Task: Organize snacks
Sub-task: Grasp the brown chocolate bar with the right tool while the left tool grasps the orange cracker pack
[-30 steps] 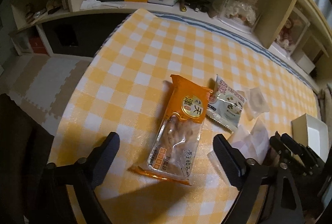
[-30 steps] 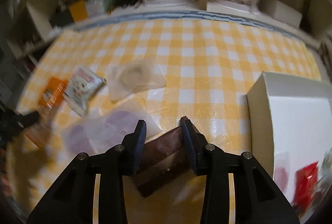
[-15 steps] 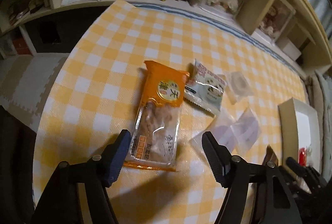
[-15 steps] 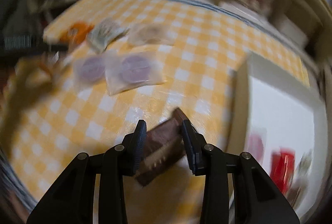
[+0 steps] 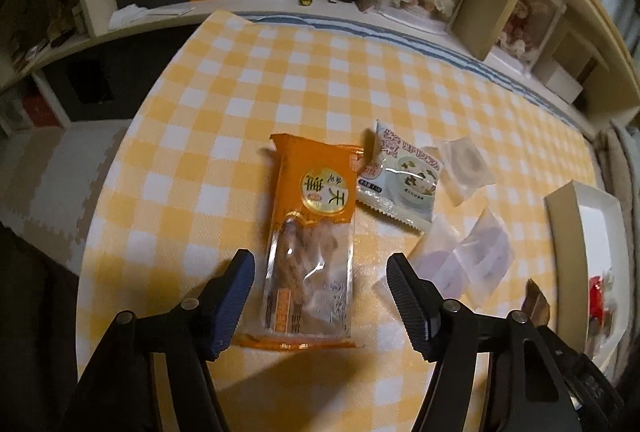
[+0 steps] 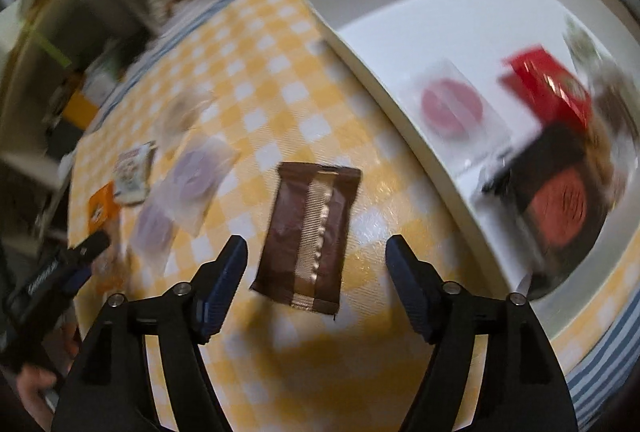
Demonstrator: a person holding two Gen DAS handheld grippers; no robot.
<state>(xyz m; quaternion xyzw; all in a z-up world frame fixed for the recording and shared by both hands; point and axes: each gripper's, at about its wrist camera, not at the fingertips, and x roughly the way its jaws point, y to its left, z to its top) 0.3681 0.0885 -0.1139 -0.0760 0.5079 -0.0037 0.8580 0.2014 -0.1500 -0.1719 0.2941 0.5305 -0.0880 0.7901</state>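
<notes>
Snacks are lying spread over the yellow-check tablecloth (image 5: 248,104). L gripper (image 5: 320,296) is hanging over the long orange packet (image 5: 310,252); its jaws are standing about half open w/ the packet's near end lying between them, pads clear of it on both sides, nothing gripped. A white soup sachet (image 5: 400,180) is lying just beside the packet's far end, w/ clear wrapped sweets (image 5: 466,256) nearby to the right.

R gripper (image 6: 316,288) is opening its jaws over the brown wrapper (image 6: 312,228), seam side up. The wrapper is lying flat on the cloth, running lengthwise away between the two fingers w/ a gap on each side, not being touched. It is sitting just beside the white tray (image 6: 380,72), outside the wall. Inside the tray a pink sweet (image 6: 452,108), a red packet (image 6: 548,88) and a dark packet (image 6: 556,188) are lying, blurred.
</notes>
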